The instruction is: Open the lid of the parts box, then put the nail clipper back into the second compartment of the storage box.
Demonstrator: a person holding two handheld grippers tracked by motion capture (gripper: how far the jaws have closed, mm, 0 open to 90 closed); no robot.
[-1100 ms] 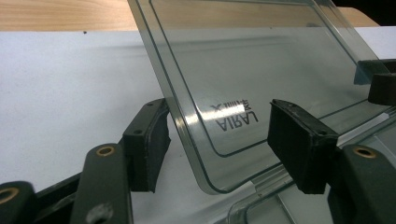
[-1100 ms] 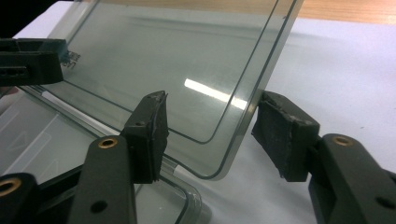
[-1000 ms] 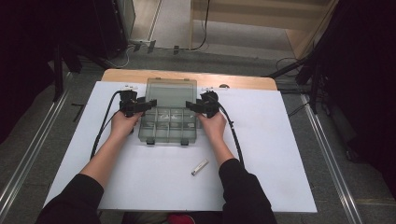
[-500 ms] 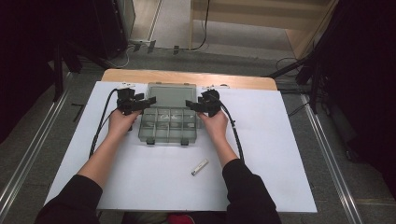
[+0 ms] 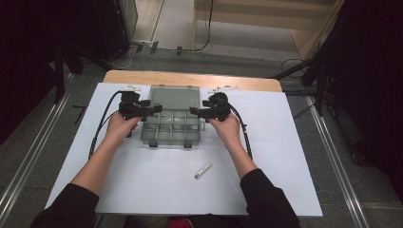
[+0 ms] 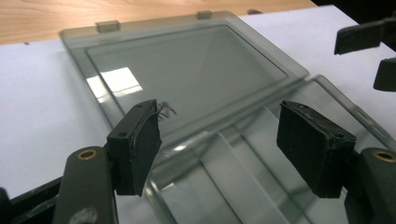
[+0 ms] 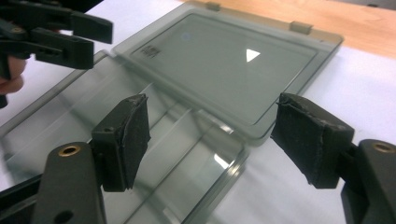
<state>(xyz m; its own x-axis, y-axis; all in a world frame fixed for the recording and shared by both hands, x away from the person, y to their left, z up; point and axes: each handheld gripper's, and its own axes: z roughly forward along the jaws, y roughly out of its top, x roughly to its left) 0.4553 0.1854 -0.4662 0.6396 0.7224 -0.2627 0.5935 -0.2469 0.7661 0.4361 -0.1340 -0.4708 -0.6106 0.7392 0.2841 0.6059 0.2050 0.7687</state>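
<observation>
A clear grey plastic compartment box point(image 5: 171, 129) lies on the white sheet with its lid point(image 5: 175, 97) folded back flat toward the far side. My left gripper point(image 5: 154, 109) is at the box's left edge by the hinge and stands open; its pads point(image 6: 137, 144) straddle the hinge line over the box point(image 6: 219, 186) and hold nothing. My right gripper point(image 5: 196, 111) is at the box's right edge, open too, with its pads point(image 7: 310, 137) on either side of the lid's corner point(image 7: 254, 130). The compartments look empty.
A small white tube-like object point(image 5: 203, 169) lies on the white sheet point(image 5: 294, 156) in front of the box. The wooden table edge point(image 5: 190, 78) runs behind the lid. Cables trail from both grippers along the forearms. Metal rails flank the table.
The lid's far edge has sunk a little toward the table and now lies flat. Both hands stay almost where they were, beside the box.
</observation>
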